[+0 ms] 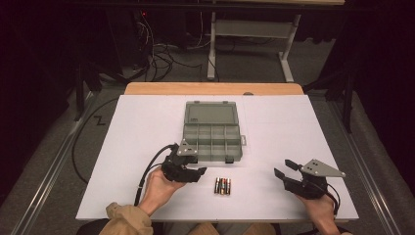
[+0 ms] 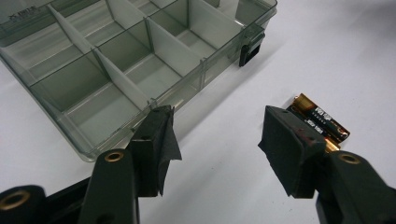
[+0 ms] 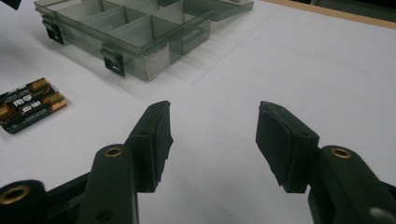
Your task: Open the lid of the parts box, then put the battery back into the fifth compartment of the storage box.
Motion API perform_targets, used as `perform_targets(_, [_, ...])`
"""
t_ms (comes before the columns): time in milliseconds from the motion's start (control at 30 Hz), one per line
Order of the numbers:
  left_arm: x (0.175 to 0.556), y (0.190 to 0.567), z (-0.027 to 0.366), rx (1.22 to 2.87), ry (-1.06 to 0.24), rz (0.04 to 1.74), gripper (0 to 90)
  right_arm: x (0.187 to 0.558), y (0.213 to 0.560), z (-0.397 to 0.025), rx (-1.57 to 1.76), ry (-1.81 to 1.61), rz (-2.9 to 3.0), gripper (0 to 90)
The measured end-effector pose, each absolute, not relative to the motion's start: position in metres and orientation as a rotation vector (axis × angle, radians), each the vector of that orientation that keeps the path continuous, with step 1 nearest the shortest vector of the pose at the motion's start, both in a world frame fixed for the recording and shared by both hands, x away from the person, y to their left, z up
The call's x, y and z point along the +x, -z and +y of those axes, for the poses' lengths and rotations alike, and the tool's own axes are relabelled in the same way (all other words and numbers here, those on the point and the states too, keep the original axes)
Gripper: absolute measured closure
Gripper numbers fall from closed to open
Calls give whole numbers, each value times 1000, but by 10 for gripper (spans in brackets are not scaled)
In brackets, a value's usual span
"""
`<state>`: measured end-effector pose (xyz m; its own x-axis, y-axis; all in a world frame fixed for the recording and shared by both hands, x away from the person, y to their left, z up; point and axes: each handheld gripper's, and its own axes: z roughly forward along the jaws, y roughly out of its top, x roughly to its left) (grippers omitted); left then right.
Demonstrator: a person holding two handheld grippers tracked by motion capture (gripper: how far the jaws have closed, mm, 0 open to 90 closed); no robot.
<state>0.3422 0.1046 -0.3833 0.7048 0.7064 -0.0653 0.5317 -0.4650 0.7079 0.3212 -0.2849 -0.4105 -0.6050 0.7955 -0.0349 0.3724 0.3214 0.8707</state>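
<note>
- Lying on the white table point(image 1: 137, 147): batteries point(image 1: 222, 186), a small pack side by side, at 6 o'clock from the box point(image 1: 212, 131).
- Standing open at table centre: box, clear grey, lid flat at 12 o'clock, dividers forming compartments, two black latches on the near wall.
- Held at 9 o'clock of the batteries, near the box's near-left corner: left gripper point(image 1: 188, 172).
- Spread wide, gripping nothing: left jaws; in the left gripper view point(image 2: 217, 135), one pad just beside the box corner, the other partly covering the batteries point(image 2: 322, 123), contact with either unclear.
- Held well apart at 3 o'clock of the batteries: right gripper point(image 1: 286, 169).
- Spread wide over bare table, touching nothing: right jaws point(image 3: 212, 133); batteries point(image 3: 28, 103) at 10 o'clock, box point(image 3: 135, 28) at 11 o'clock.
</note>
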Motion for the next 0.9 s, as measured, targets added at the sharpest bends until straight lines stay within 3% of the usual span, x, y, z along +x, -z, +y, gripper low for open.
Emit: perform_targets(900, [345, 386, 76, 2234, -245, 925, 424, 329, 409, -283, 1010, -1269, 2127, 471])
